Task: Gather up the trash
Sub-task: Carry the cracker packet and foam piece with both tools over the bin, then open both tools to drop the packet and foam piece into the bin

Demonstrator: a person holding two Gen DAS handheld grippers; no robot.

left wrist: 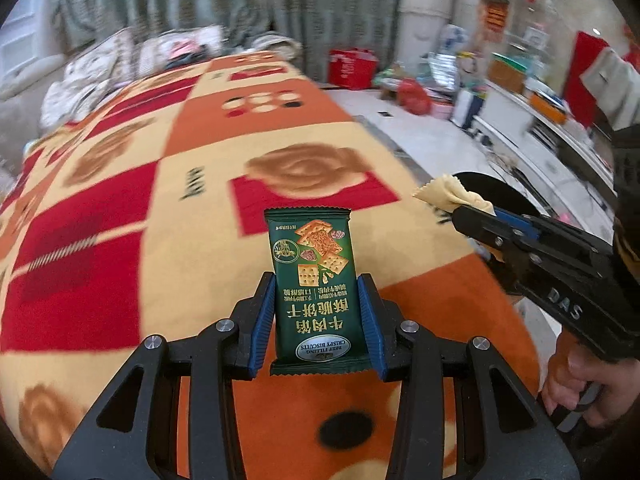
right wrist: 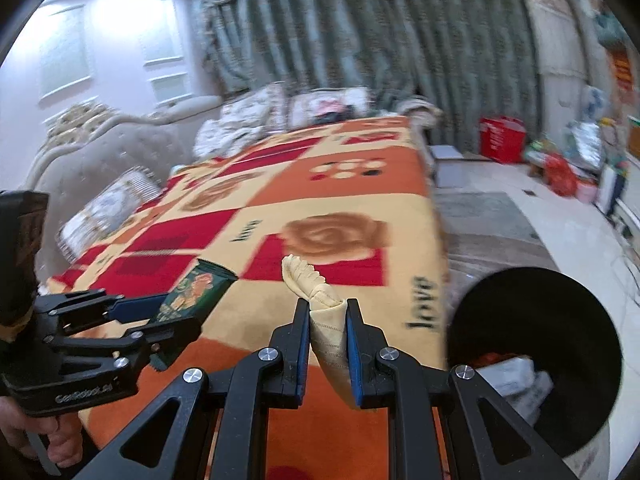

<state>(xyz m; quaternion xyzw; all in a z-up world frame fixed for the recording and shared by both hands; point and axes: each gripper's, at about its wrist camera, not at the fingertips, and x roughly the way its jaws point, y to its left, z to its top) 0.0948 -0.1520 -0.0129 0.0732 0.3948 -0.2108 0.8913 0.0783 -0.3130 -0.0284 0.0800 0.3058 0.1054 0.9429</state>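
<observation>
My left gripper [left wrist: 316, 292] is shut on a green biscuit packet [left wrist: 314, 272] and holds it upright above the orange and red bedspread [left wrist: 160, 208]. It shows from the side in the right wrist view [right wrist: 176, 312], with the packet [right wrist: 196, 292]. My right gripper [right wrist: 328, 308] is shut on a crumpled cream wrapper [right wrist: 320, 304]. In the left wrist view that gripper [left wrist: 464, 208] holds the wrapper [left wrist: 448, 192] over the bed's right edge. A black-lined trash bin [right wrist: 532, 320] stands on the floor beside the bed, with some trash inside.
Pillows [right wrist: 256, 116] and a padded headboard [right wrist: 100, 148] lie at the bed's far end. Green curtains [right wrist: 360, 32] hang behind. A red bag [right wrist: 502, 138] and clutter [left wrist: 416, 94] sit on the floor at the far right. A white shelf unit [left wrist: 532, 128] runs along the right wall.
</observation>
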